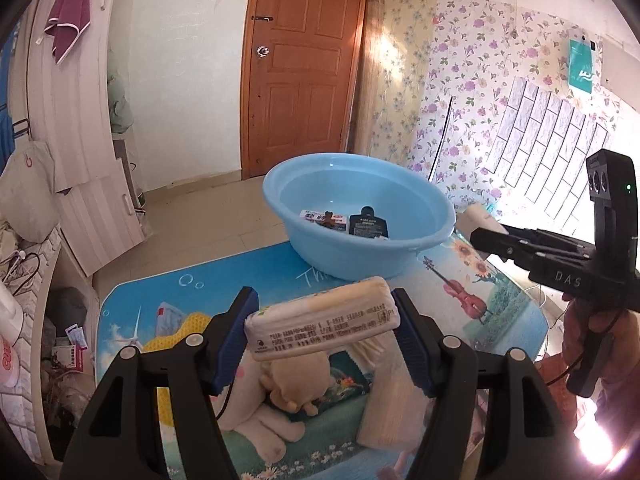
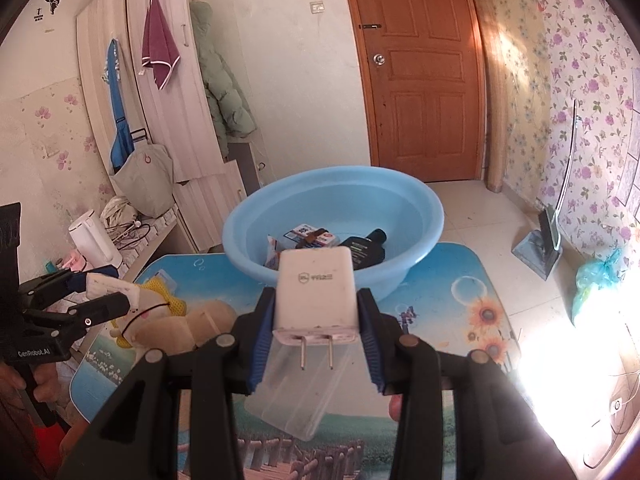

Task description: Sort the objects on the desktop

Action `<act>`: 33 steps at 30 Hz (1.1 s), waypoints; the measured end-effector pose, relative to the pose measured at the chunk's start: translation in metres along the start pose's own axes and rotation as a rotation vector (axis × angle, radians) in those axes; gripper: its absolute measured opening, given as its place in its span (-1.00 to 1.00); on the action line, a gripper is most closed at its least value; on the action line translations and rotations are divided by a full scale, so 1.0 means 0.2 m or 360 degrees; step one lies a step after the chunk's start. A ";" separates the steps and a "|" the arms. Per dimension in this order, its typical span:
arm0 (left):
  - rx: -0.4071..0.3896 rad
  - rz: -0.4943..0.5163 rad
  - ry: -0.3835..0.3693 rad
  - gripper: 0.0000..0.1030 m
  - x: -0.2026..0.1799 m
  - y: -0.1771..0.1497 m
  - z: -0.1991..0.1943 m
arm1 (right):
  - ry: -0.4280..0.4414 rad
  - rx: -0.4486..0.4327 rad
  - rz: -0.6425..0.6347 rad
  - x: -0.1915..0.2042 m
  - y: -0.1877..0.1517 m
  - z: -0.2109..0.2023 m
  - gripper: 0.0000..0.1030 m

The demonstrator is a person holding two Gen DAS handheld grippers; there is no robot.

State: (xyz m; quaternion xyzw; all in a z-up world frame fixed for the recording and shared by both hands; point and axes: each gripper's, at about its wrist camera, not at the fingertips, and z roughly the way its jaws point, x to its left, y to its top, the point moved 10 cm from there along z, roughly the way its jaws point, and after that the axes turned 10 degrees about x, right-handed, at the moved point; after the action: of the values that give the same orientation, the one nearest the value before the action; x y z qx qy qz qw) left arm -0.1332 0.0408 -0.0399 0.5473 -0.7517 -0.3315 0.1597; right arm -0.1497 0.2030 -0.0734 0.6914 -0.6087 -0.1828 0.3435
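A: Where do we stand?
B: Left gripper [image 1: 324, 320] clamps the tissue pack [image 1: 320, 326]; right gripper [image 2: 316, 320] clamps the charger [image 2: 314, 292], both near the far basin [image 2: 240, 216].
A: Advice?
B: We should clear its rim before releasing.

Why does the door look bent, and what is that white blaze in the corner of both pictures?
Both views are fisheye, so the door bows. Left wrist view: glare burns out the lower right, behind the right tool; the tissue pack in the left tool stays sharp. Right wrist view: sunlight whitens the floor at right; the charger reads clearly.
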 end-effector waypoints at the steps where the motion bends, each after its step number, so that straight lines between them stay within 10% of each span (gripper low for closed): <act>1: 0.0000 0.0005 -0.0009 0.29 -0.01 0.03 0.02 | 0.0008 0.0005 0.0003 0.00 0.02 0.02 -0.25; 21: 0.0111 0.0070 -0.0110 0.30 -0.21 0.32 0.51 | -0.0005 0.0078 0.0042 -0.11 0.10 0.24 -0.25; 33: 0.0131 -0.0015 -0.0125 0.44 -0.11 0.15 0.36 | 0.0002 0.0078 0.0049 -0.13 0.16 0.30 -0.27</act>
State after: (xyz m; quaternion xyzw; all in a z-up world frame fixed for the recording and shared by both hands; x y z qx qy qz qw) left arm -0.1904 0.0902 -0.0705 0.5434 -0.7679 -0.3222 0.1058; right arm -0.2186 0.2127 -0.0968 0.6904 -0.6233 -0.1621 0.3294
